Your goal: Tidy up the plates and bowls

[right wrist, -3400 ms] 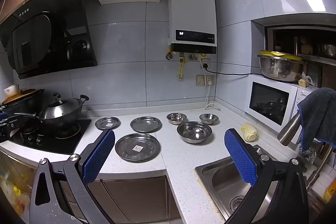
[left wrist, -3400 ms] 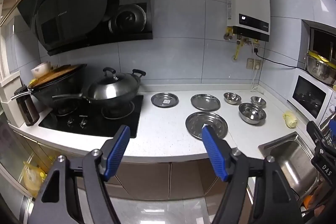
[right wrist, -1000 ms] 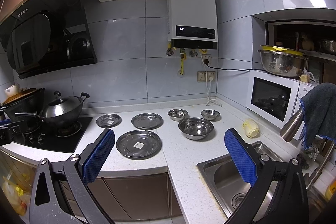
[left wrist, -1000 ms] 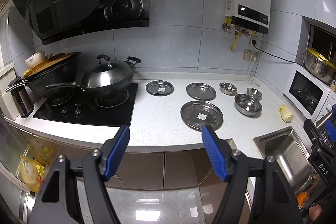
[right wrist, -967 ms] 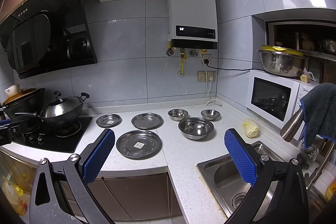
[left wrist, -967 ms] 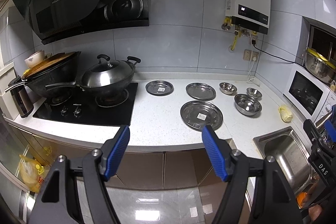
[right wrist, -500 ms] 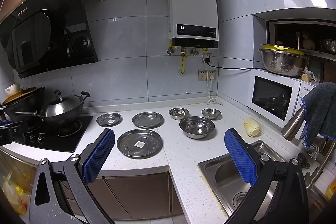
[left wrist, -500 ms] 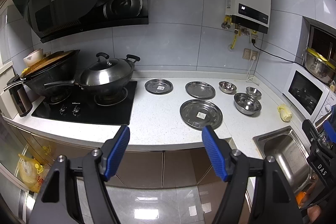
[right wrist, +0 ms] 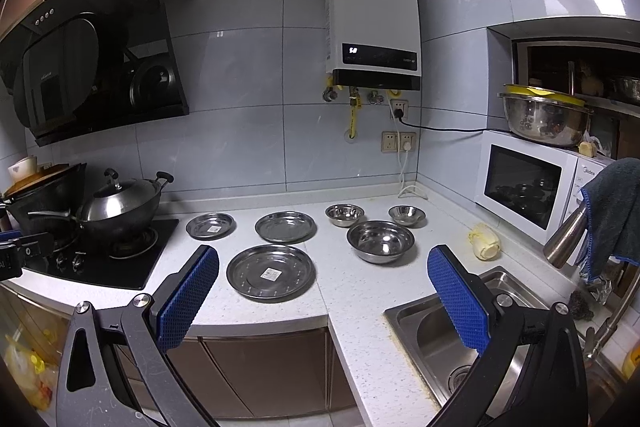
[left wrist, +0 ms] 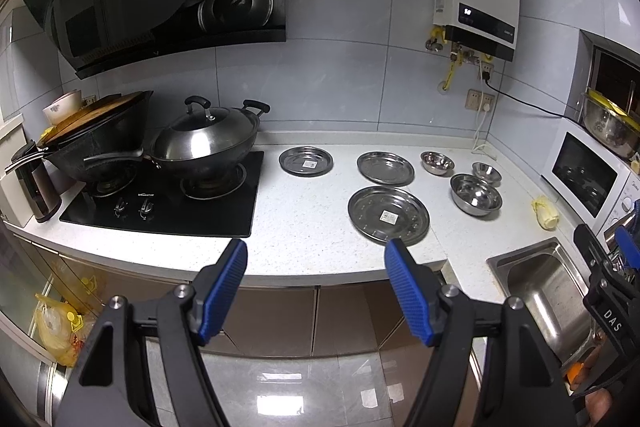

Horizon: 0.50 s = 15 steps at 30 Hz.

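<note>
Three steel plates lie on the white counter: a large one point(left wrist: 388, 214) point(right wrist: 271, 273) near the front edge, a medium one point(left wrist: 385, 167) point(right wrist: 285, 226) behind it, a small one point(left wrist: 306, 161) point(right wrist: 210, 225) beside the hob. Right of them stand a large steel bowl point(left wrist: 476, 194) point(right wrist: 380, 241) and two small bowls point(left wrist: 437, 162) point(right wrist: 345, 214), point(left wrist: 486, 172) point(right wrist: 407, 215). My left gripper point(left wrist: 316, 285) hangs open in front of the counter edge, holding nothing. My right gripper point(right wrist: 323, 297) is open too, over the counter front and sink corner.
A black hob point(left wrist: 168, 199) carries a lidded wok point(left wrist: 204, 139) and a dark pan point(left wrist: 100, 135) at the left. A sink point(right wrist: 460, 331) sits at the right, with a microwave point(right wrist: 524, 183), a kettle and a yellow object point(right wrist: 485, 241) near it. A water heater hangs on the wall.
Both views have pulled back and lifted a little from the counter over the last seconds. The plates and bowls have not moved. Both grippers stay open.
</note>
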Motion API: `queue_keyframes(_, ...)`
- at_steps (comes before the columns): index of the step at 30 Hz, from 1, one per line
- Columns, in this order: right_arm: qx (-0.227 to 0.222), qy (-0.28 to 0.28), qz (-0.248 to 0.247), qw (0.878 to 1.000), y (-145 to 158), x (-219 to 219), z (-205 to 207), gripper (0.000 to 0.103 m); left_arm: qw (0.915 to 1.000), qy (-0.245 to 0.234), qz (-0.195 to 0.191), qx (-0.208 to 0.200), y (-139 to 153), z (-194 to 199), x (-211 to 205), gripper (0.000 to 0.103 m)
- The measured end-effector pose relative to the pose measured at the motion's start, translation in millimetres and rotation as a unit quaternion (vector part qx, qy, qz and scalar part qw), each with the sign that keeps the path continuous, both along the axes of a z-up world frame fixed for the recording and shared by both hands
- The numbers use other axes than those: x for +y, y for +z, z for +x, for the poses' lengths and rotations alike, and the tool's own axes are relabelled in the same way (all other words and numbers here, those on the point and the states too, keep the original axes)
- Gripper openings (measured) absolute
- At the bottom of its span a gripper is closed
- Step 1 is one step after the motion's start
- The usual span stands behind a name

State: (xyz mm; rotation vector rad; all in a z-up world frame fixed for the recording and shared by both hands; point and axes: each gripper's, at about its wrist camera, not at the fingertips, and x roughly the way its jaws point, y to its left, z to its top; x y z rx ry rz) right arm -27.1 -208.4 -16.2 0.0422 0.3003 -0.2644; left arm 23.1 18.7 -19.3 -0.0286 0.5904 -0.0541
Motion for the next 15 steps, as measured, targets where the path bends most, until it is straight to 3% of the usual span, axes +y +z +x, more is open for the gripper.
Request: queue_keyframes(15,-0.002,-0.018,-0.012,1.0,-2,26,46,0.102,0.9999,0.004,0.011,-0.012,2,48,30,0.07)
